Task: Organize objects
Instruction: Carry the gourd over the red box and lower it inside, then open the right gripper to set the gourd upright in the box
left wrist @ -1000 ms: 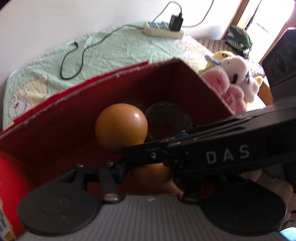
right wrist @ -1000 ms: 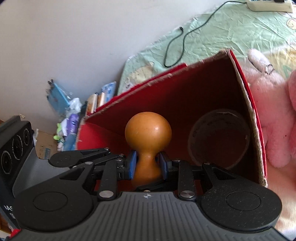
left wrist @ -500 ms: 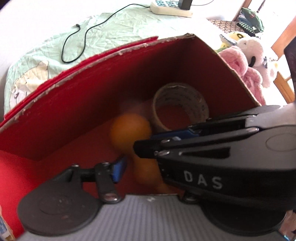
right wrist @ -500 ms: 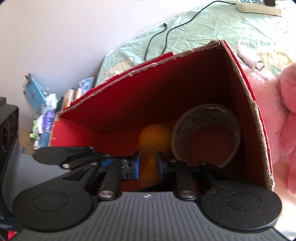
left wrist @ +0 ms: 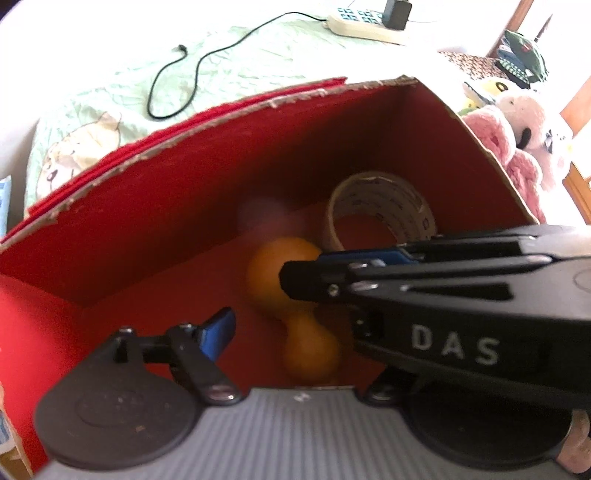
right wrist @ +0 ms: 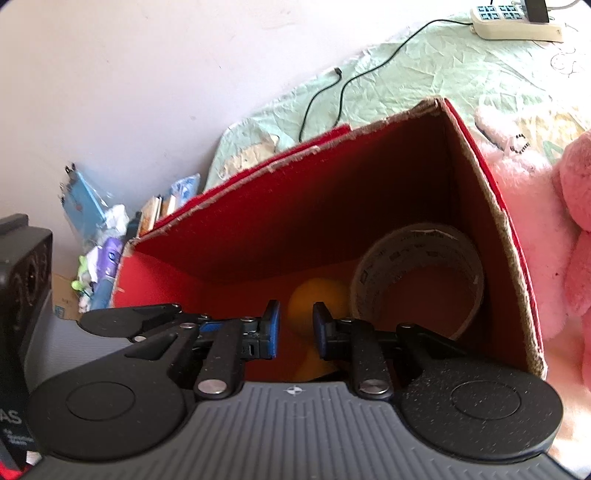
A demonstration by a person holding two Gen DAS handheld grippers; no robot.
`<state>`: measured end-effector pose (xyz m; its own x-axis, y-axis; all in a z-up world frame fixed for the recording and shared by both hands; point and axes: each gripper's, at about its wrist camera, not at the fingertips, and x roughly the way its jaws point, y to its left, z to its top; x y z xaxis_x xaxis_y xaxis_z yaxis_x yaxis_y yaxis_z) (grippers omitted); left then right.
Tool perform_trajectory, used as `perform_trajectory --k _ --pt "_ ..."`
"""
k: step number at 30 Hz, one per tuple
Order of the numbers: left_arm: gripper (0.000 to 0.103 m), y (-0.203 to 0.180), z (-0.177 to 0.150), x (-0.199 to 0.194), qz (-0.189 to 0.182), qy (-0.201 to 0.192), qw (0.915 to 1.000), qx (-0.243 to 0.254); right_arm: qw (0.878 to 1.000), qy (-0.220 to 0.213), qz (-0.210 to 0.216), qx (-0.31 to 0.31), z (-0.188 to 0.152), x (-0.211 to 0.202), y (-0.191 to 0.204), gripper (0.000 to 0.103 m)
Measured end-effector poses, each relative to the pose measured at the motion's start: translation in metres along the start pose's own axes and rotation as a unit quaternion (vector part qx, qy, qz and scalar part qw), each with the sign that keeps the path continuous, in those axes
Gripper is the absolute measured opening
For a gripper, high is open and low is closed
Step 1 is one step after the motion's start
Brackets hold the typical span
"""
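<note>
An orange wooden gourd-shaped piece (left wrist: pixel 269 273) lies blurred on the floor of the red cardboard box (left wrist: pixel 221 206), its round head beside a roll of tape (left wrist: pixel 384 206). My right gripper (right wrist: pixel 295 325) hangs over the red box (right wrist: pixel 295 229). Its blue pads stand a narrow gap apart with nothing between them, and the orange piece (right wrist: pixel 321 295) shows beyond them next to the tape roll (right wrist: pixel 417 258). In the left wrist view the right gripper (left wrist: pixel 299 280) crosses from the right and hides one finger of my left gripper (left wrist: pixel 295 328), which is open over the box.
The box sits on a green bedsheet (left wrist: pixel 240 48) with a black cable (left wrist: pixel 177 81) and a white power strip (left wrist: pixel 365 26) behind it. Pink and white plush toys (right wrist: pixel 554 229) press against the box's right side. Books and clutter (right wrist: pixel 99 236) are stacked left of it.
One second ago my right gripper held the orange piece upright by its neck. It moved down into the box and let go, and the piece now lies on the box floor.
</note>
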<state>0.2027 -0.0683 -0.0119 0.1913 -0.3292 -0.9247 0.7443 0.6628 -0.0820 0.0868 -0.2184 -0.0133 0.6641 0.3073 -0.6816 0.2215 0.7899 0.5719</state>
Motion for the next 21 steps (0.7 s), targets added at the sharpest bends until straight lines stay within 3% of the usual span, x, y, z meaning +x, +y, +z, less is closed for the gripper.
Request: perform_trajectory --k 10,21 --pt "0.078 -0.006 0.002 -0.004 0.026 -0.029 0.9992 0.002 0.999 -0.027 0.022 -0.005 -0.003 -0.005 -0.001 0.023" --pt "0.079 -0.014 -0.001 -0.009 0.081 -0.047 0.9956 0.001 0.999 -0.033 -0.018 -0.014 -0.005 -0.010 0.004 0.023"
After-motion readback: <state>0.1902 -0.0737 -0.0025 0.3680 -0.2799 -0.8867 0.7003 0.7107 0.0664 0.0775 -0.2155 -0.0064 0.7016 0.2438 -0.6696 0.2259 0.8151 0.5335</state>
